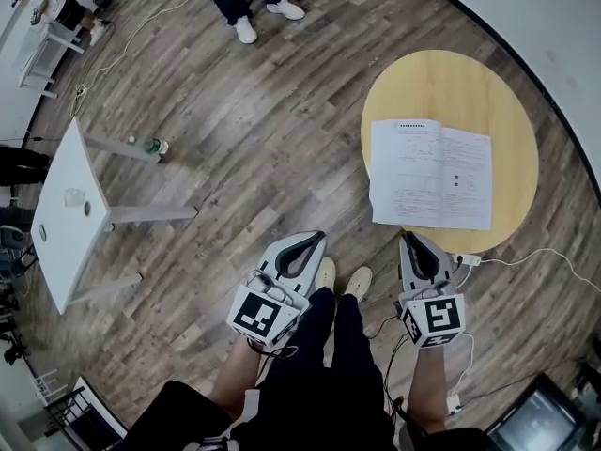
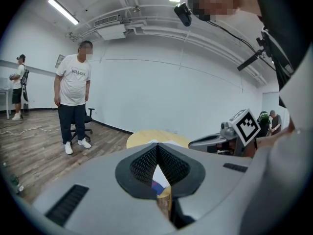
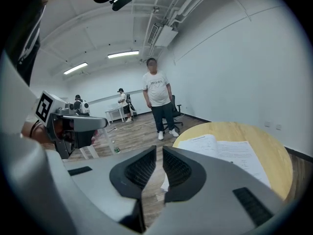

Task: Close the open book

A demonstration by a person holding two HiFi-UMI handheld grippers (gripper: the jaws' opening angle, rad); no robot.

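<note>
Pages of the open book [image 1: 430,175] face up on the round yellow table [image 1: 488,92], at the upper right of the head view. The book lies flat at the table's near side, its 2 white printed pages spread left and right. Its near left corner sticks out a little past the table's rim, over the wooden floor [image 1: 263,139]. Nothing touches it.

Both grippers hang low in front of the person's legs, short of the table and apart from the book. The left gripper [image 1: 310,242] points toward the table from the left. In the left gripper view its jaws meet at the tips, closed on nothing, and a slice of the book and the table's edge shows through the gap below the tips. The right gripper [image 1: 410,241] sits just before the table's near rim, nearer to the book than the left one. In the right gripper view its jaws stand together with only a thin slit between them, closed and empty, and the book lies ahead and to the right of them.

A power strip [image 1: 470,259] with a white cable lies on the floor just by the table's near rim. Across the floor to the left stands a white table [image 1: 66,205], with a bottle [image 1: 156,146] on the floor beside its legs. A person in a white shirt [image 2: 73,82] stands well off on the floor, beside a black office chair [image 2: 88,119].
</note>
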